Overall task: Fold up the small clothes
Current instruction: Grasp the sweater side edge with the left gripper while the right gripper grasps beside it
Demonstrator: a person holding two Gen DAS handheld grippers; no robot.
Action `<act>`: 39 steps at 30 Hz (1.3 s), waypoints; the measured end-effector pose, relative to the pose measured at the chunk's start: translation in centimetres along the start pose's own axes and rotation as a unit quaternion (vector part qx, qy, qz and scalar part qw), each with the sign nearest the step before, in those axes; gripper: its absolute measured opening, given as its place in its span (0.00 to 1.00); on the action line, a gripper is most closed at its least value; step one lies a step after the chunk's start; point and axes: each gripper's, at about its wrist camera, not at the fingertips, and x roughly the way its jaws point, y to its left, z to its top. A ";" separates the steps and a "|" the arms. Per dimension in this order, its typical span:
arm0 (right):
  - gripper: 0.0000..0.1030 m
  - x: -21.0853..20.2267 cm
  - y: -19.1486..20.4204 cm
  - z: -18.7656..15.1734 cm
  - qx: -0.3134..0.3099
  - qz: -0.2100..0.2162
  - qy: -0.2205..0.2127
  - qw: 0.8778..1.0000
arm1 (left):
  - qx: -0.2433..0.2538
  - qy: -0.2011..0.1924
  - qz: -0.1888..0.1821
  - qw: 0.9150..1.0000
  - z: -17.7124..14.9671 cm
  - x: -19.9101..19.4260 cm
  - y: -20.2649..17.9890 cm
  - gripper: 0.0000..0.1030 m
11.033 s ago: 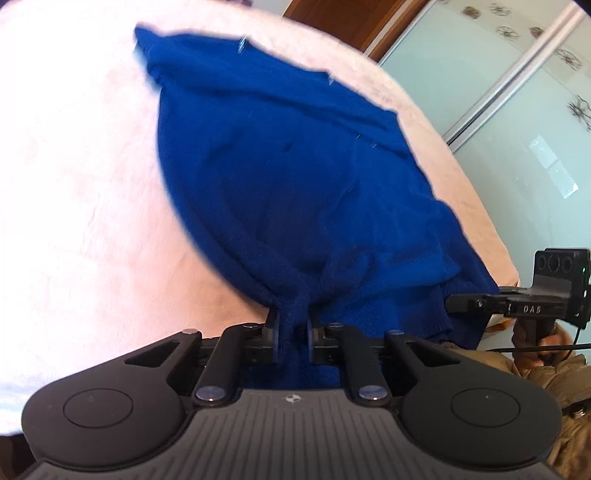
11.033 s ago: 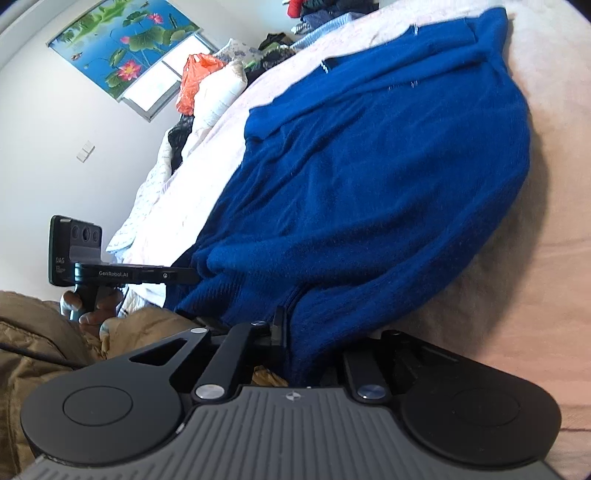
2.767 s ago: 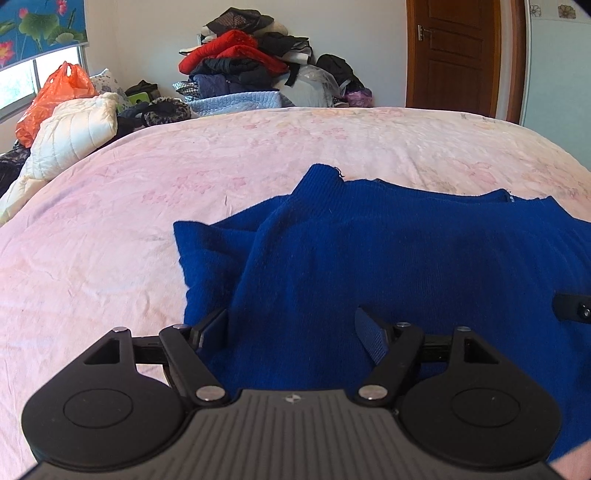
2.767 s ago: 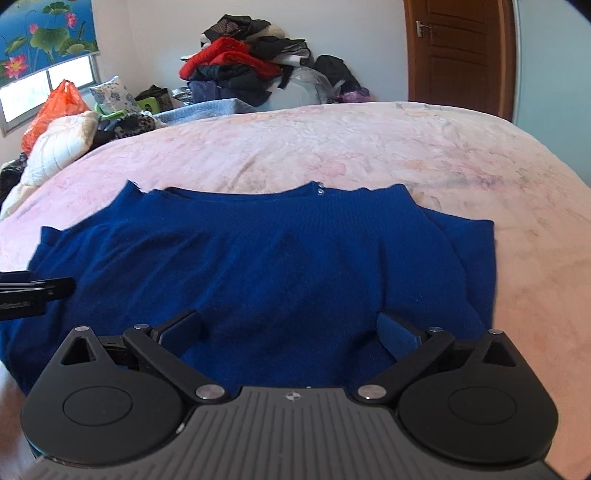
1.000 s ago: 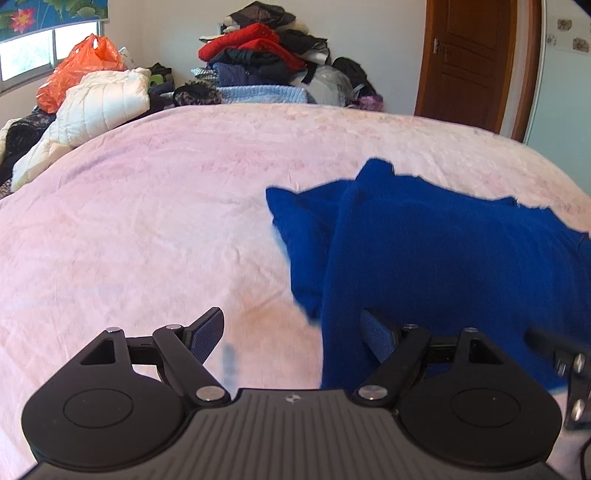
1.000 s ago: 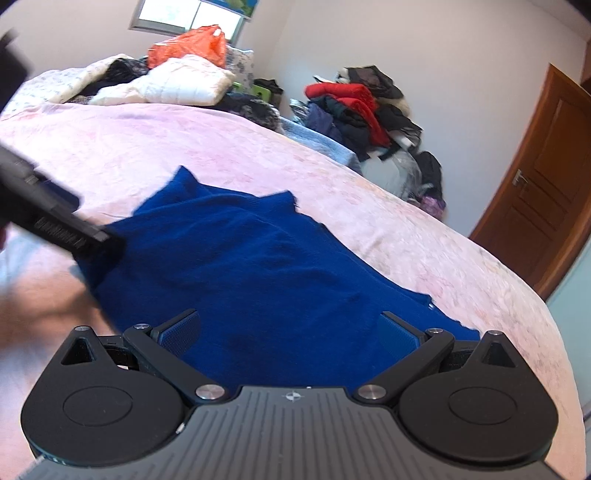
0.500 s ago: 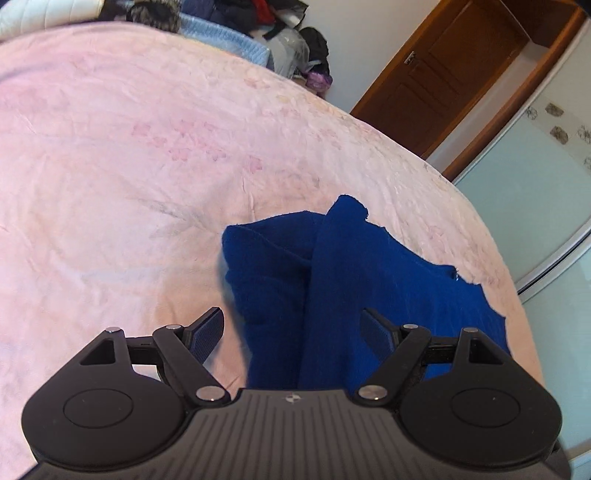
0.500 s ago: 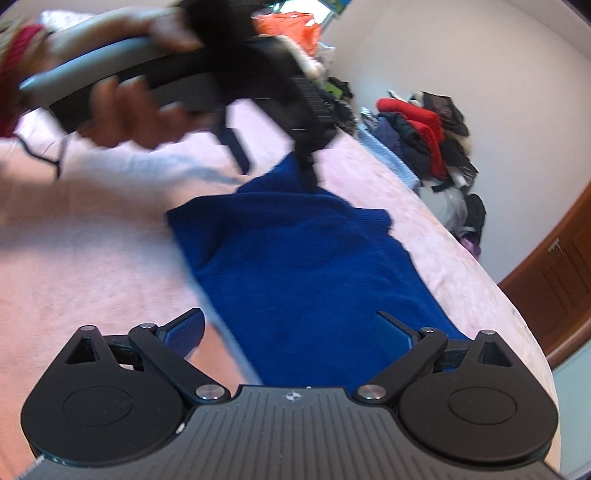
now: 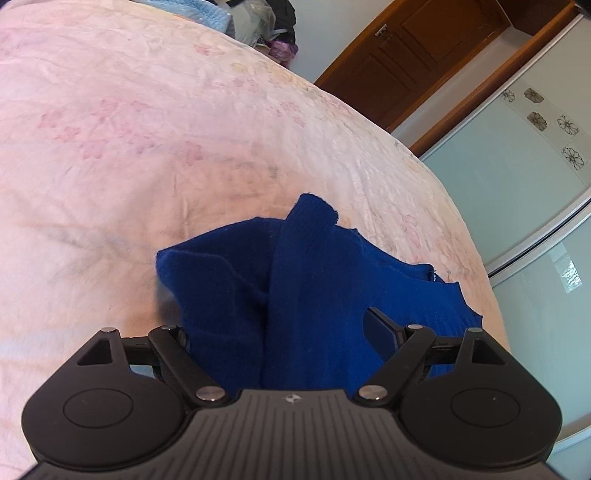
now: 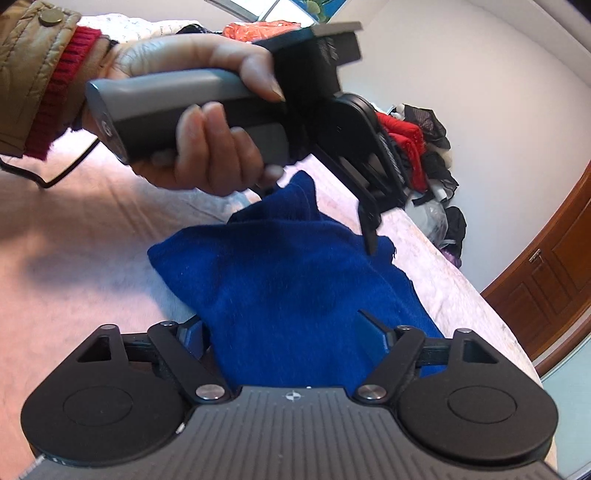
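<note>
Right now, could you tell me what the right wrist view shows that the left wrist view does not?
Only the right wrist view shows the person's left hand holding the left gripper above the blue sweater, plus a clothes pile against the wall. Only the left wrist view shows the glass wardrobe doors. Both show the sweater on the pink bedspread, the wooden door, and sweater fabric between each gripper's unpressed fingers; the left jaws are opening, the right gripper is closing.

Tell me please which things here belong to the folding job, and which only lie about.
For the job:
- blue sweater on the pink bedspread
- left gripper, jaws opening
- right gripper, jaws closing over the sweater

Lying about:
- heap of clothes by the wall
- orange bag
- wooden door
</note>
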 end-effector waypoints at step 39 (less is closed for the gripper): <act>0.07 -8.5 -5.4 -3.3 0.156 0.095 -0.080 0.980 | 0.141 -0.085 0.197 0.967 -0.7 0.2 -11.8 0.15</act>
